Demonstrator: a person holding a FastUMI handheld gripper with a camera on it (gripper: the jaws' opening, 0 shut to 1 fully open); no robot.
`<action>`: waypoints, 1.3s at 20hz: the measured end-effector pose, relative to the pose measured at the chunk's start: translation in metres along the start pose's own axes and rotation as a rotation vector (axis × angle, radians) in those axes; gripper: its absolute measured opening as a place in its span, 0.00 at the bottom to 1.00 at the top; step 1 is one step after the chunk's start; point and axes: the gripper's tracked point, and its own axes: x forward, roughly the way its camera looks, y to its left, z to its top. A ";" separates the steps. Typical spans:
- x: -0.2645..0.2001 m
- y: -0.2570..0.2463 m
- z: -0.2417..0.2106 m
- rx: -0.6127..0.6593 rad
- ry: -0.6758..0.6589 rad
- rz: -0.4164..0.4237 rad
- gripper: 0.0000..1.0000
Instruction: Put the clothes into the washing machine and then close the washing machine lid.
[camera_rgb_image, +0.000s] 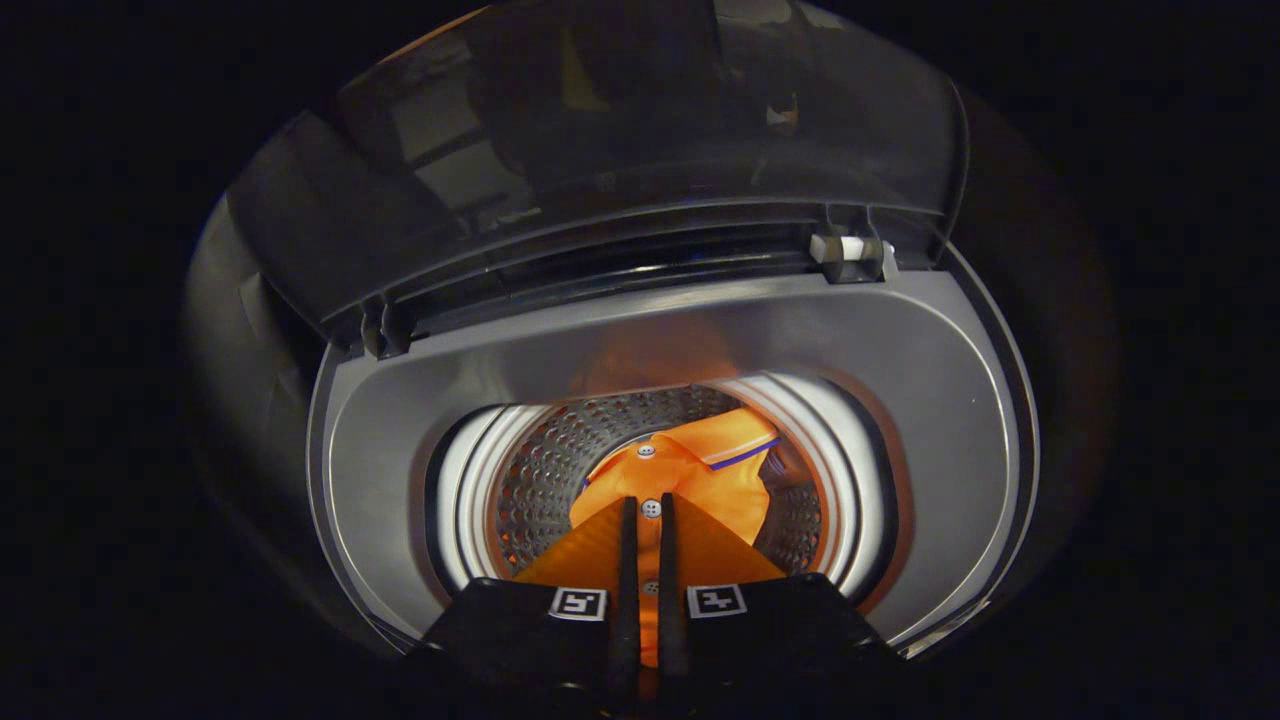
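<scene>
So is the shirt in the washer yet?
Nearly. The orange shirt hangs down inside the drum, but the gripper is shut on its buttoned front, so it isn't dropped. Nothing is finished yet. Left to do: let go, pull out, and shut the lid, which stands open behind the opening.

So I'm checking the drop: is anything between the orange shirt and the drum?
Nothing visible. The gripper is shut on the orange shirt, which already hangs in the drum opening. The lid stands raised beyond it, out of the way.
</scene>
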 end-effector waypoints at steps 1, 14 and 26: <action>0.000 0.002 0.001 0.005 -0.002 0.008 0.15; -0.033 0.000 0.012 -0.037 -0.066 0.008 0.99; -0.178 0.033 0.102 -0.064 -0.355 0.069 0.99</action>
